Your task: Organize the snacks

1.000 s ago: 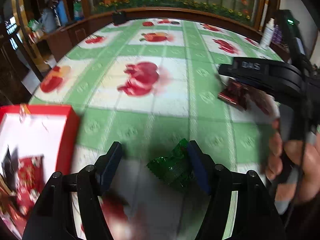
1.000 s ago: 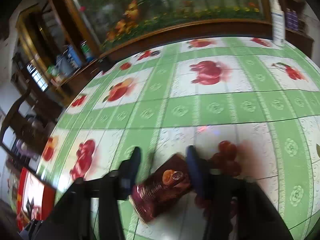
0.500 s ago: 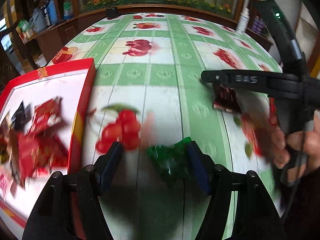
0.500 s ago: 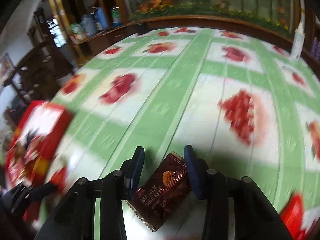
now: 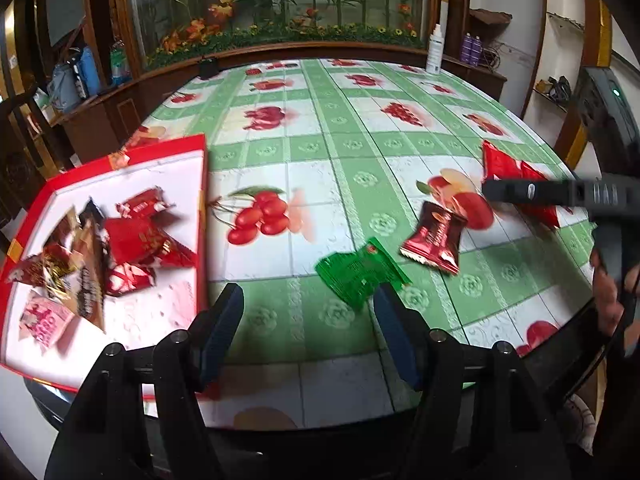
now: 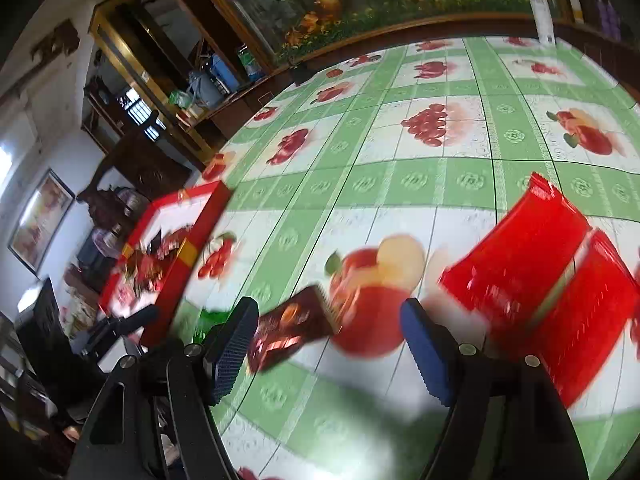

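A green snack packet point(image 5: 360, 270) lies on the table just ahead of my open, empty left gripper point(image 5: 310, 328), near its right finger. A dark red-brown snack packet point(image 5: 434, 238) lies to its right; it also shows in the right wrist view point(image 6: 290, 328), next to the left finger of my open, empty right gripper point(image 6: 328, 348). Two red packets point(image 6: 536, 280) lie to the right. A red-rimmed white box point(image 5: 120, 184) at the left holds several snacks. The right gripper shows in the left wrist view point(image 5: 560, 192).
The table point(image 5: 340, 128) has a green and white fruit-print cloth and its near edge is close below both grippers. A white bottle point(image 5: 435, 50) stands at the far edge. Wooden cabinets and a planter stand behind.
Both grippers opened and drew back. The green packet and the dark red packet, earlier held between the fingers, now lie free on the table.
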`<state>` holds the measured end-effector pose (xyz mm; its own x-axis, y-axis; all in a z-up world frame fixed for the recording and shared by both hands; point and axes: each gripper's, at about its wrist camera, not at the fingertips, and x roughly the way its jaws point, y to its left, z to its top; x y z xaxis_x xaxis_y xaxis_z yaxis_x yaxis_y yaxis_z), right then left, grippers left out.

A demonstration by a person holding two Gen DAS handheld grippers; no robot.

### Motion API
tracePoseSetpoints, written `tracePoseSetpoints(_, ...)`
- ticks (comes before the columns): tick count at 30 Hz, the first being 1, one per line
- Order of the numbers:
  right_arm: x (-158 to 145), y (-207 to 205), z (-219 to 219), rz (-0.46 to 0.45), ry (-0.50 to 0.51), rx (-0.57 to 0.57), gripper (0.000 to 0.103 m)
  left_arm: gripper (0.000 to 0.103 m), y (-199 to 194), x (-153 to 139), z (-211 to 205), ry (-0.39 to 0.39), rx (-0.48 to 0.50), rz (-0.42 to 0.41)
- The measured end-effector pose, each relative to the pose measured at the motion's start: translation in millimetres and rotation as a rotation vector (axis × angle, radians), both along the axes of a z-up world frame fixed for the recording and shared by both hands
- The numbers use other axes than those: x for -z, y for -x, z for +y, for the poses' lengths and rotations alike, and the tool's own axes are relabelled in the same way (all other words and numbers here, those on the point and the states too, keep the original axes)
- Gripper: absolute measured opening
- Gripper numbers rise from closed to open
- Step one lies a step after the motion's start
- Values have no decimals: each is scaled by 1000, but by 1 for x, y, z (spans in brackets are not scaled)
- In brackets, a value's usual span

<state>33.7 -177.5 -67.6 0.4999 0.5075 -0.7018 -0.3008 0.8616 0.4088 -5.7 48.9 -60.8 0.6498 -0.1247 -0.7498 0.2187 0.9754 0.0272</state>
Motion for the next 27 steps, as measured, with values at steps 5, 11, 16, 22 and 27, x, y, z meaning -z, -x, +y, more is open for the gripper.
tracePoseSetpoints(5, 12, 22, 34, 57, 61, -86, 76, 67, 2, 3, 3, -68, -21, -15)
tracePoseSetpoints(11, 16, 6, 60, 91, 20, -53, 76, 67, 7, 1, 13, -49, -42, -19)
tracePoseSetpoints(16, 15, -20, 76, 37, 168, -6, 64, 67, 10, 1, 10, -50, -30, -16)
tracePoseSetpoints(22, 18, -26, 95, -43, 444, -109, 53, 67, 10, -1, 3, -62, 7, -16)
tracePoseSetpoints(27, 18, -9, 71, -67, 498, -142, 52, 67, 9, -7, -2, -67, 94, -16)
